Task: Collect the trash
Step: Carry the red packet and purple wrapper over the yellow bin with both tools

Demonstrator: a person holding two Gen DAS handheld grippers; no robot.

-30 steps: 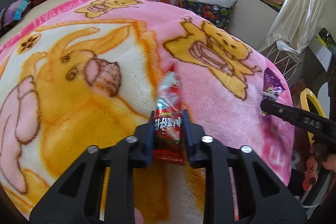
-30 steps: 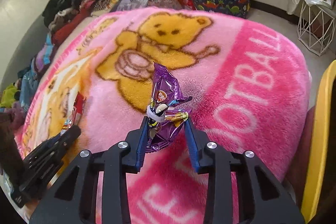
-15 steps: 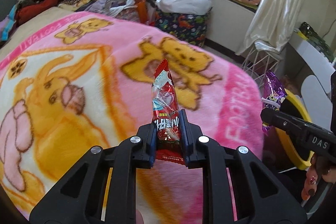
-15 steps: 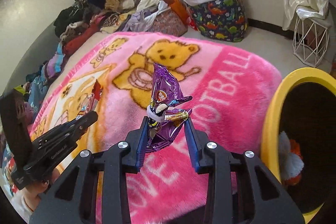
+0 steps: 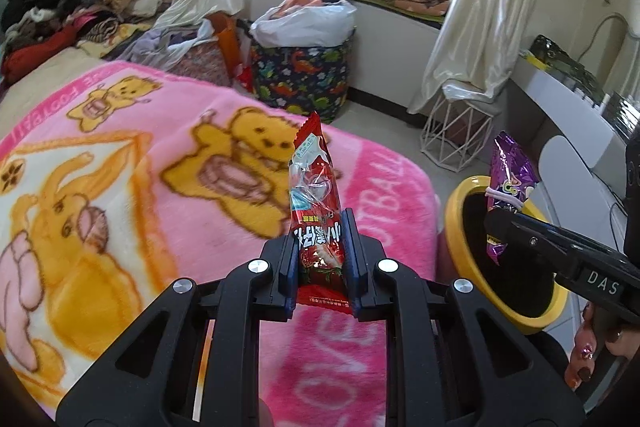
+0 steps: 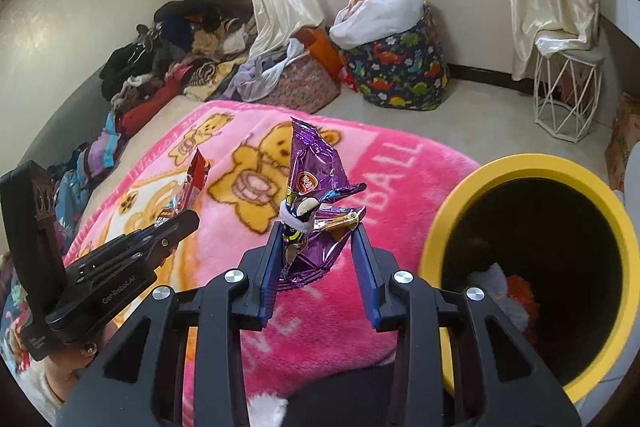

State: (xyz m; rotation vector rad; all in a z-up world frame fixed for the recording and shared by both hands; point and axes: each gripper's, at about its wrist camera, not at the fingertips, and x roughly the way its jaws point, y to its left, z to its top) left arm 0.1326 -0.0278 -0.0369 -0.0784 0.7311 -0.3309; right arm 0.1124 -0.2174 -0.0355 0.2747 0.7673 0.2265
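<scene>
Red snack wrapper [image 5: 318, 211] stood upright, pinched between the pads of the left gripper [image 5: 319, 259], its lower end clamped and its top sticking up toward 12 o'clock above the pink cartoon blanket [image 5: 120, 187]. Purple snack wrapper [image 6: 310, 203] was likewise pinched in the right gripper [image 6: 318, 259], crumpled, top pointing to 12 o'clock; the left pad pressed it, the right pad met only its folded edge. Both wrappers were clear of the blanket, held in the air. In the left wrist view the right gripper with the purple wrapper sat at 3 o'clock, over the rim of the yellow bin [image 5: 456, 227]. In the right wrist view the bin [image 6: 440, 227] was at 3 to 4 o'clock, just beside the blanket's edge, something white and orange inside. Left gripper showed at 8 o'clock there. Dinosaur-print basket [image 6: 404, 67] at 1 o'clock, white wire stool [image 6: 568, 95] at 2 o'clock, clothes pile [image 6: 168, 59] at 10 o'clock.
</scene>
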